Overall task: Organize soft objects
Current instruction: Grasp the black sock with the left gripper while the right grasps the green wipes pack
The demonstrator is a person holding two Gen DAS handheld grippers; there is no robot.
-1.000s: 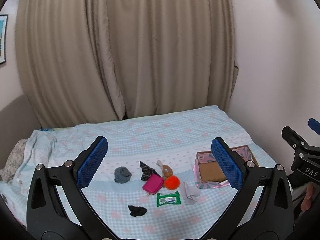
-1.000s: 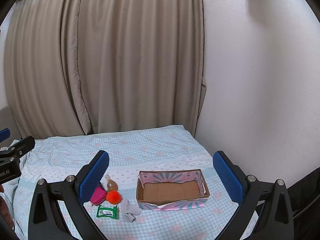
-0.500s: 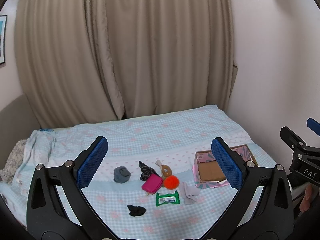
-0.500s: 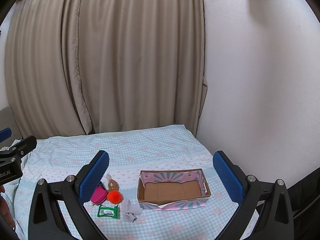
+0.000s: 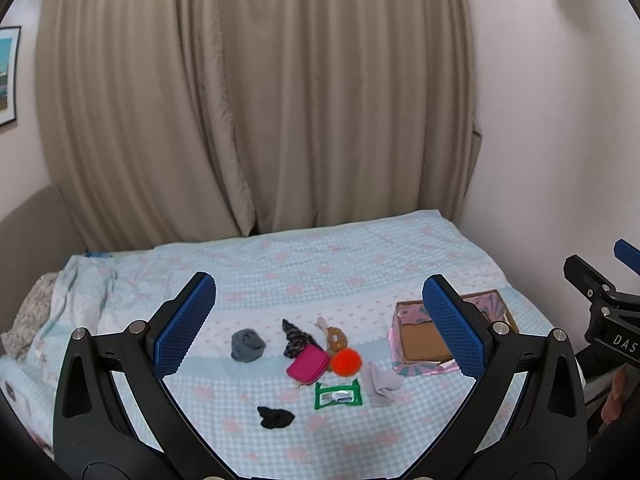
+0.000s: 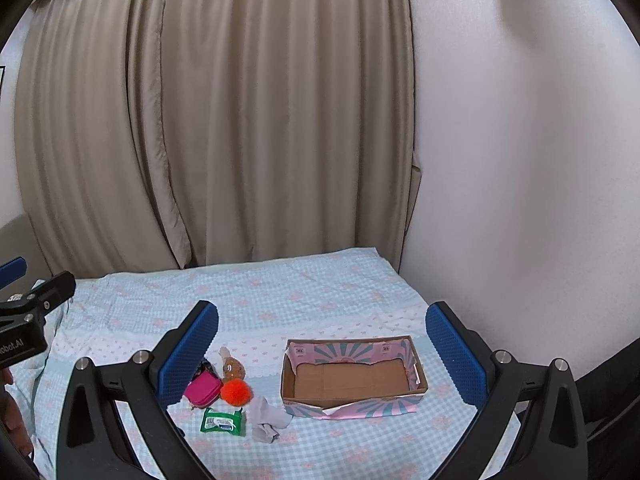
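Observation:
Soft things lie on the bed: a grey bundle [image 5: 247, 345], a dark patterned cloth [image 5: 295, 338], a pink pouch [image 5: 307, 364], an orange pom-pom [image 5: 345, 362], a brown plush toy [image 5: 335, 337], a green wipes pack [image 5: 338, 393], a pale grey sock [image 5: 380, 384] and a black sock [image 5: 275, 417]. An empty cardboard box [image 6: 352, 376] with pink patterned sides stands to their right. My left gripper [image 5: 320, 328] is open, well above and short of the pile. My right gripper [image 6: 322, 354] is open too, holding nothing, facing the box.
The bed [image 5: 320, 268] has a light blue checked cover with pink flowers. Beige curtains [image 5: 256, 100] hang behind it and a white wall [image 6: 520, 160] runs along its right side. Crumpled bedding [image 5: 36, 312] is bunched at the left edge.
Both views have shifted only slightly; the objects sit a touch higher in the left wrist view. Nothing was grasped or moved on the bed.

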